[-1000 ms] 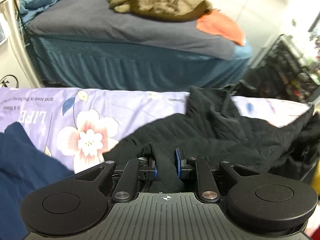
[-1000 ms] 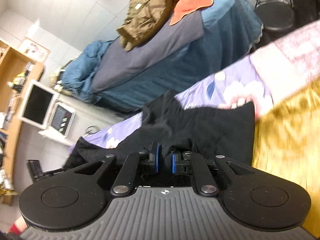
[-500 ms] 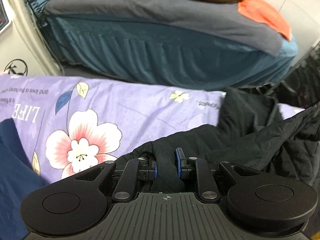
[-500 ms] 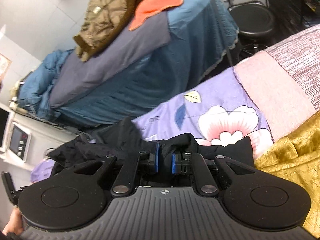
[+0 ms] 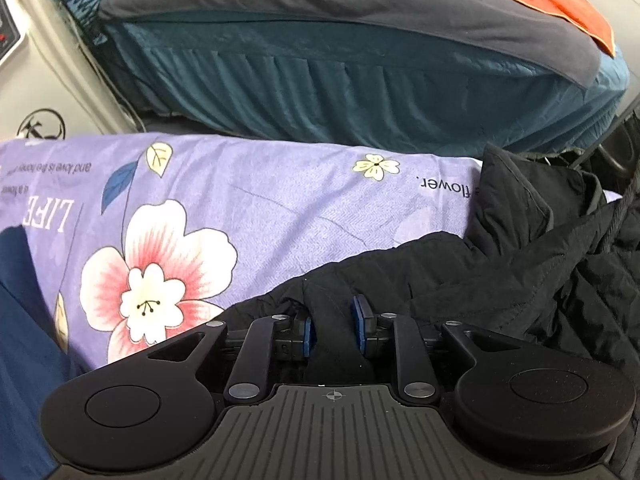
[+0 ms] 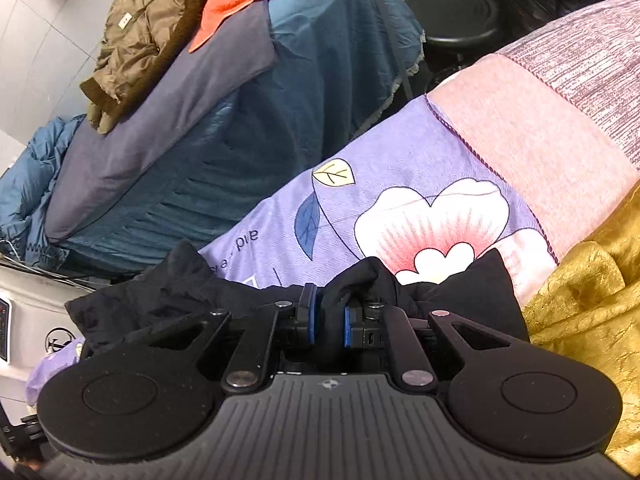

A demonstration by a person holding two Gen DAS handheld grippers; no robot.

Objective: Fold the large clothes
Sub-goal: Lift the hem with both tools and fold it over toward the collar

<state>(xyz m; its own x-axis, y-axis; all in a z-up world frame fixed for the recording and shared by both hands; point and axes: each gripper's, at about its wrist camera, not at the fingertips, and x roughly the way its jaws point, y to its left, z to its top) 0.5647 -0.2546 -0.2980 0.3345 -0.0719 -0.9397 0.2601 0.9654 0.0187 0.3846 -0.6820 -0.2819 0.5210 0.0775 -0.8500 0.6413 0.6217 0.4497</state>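
A large black quilted jacket (image 5: 520,272) lies bunched on a purple floral sheet (image 5: 260,208). My left gripper (image 5: 333,330) is shut on a fold of the black jacket near its left edge. My right gripper (image 6: 329,320) is shut on another fold of the same black jacket (image 6: 168,292), which trails to the left over the sheet (image 6: 400,184). The pinched fabric hides the blue pads in part.
A bed with a grey sheet and teal skirt (image 5: 360,92) stands beyond, with an olive jacket (image 6: 144,36) and orange cloth (image 5: 560,4) on it. Dark blue cloth (image 5: 24,340) lies at the left, gold cloth (image 6: 592,300) at the right. A black stool (image 6: 452,20) stands behind.
Both grippers have moved toward me and down with the black jacket still pinched. More of the purple sheet shows in both views, and the jacket has drawn off it.
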